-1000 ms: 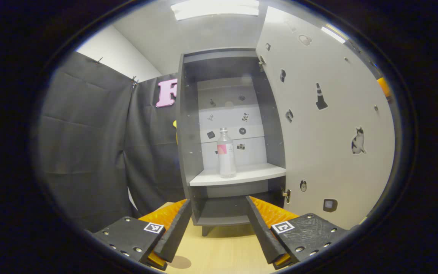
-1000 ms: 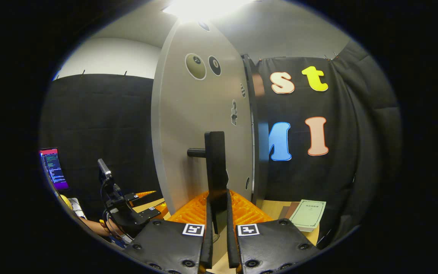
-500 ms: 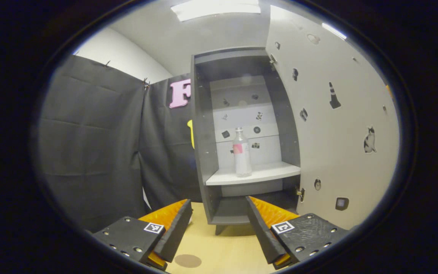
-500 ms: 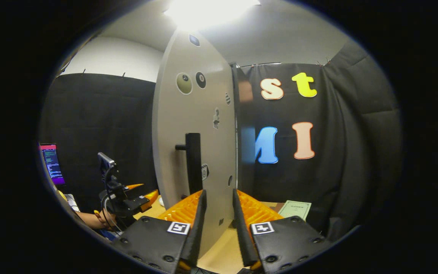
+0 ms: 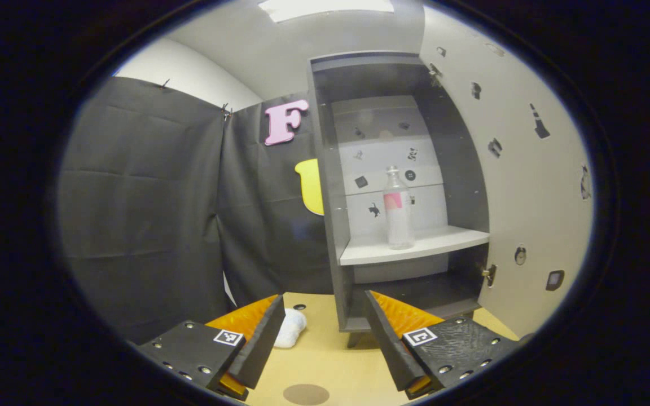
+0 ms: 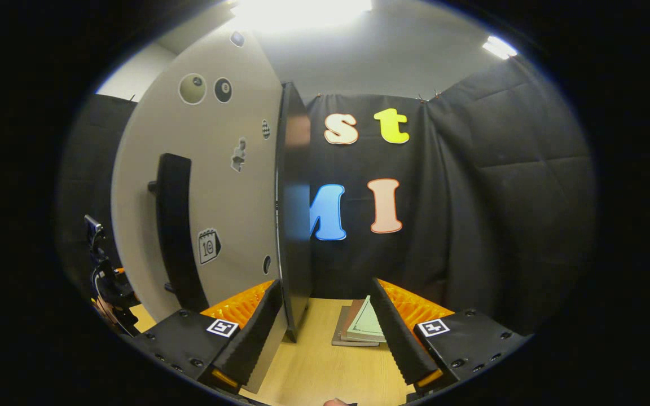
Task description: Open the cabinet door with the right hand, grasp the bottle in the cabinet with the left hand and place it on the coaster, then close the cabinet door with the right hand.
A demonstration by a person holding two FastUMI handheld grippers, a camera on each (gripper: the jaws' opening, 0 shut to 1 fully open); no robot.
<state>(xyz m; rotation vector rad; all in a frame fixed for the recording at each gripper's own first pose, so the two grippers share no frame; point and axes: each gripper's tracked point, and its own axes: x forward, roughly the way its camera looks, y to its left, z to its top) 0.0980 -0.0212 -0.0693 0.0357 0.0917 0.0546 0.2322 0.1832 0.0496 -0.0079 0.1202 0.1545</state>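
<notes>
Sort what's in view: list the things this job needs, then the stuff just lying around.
Needed for the job:
bottle on the cabinet shelf
cabinet door, open, with its handle
coaster on the table

Lying about:
books
white crumpled thing

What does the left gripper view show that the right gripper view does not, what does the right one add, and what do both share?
Left gripper view: the inside of the cabinet, the bottle upright on its shelf, the coaster and a white wad on the table, and the open left tongs.
Right gripper view: the outer face of the door with its handle, a stack of books, and the open right tongs.
Both: the open door, the wooden table, the black cloth wall.
</notes>
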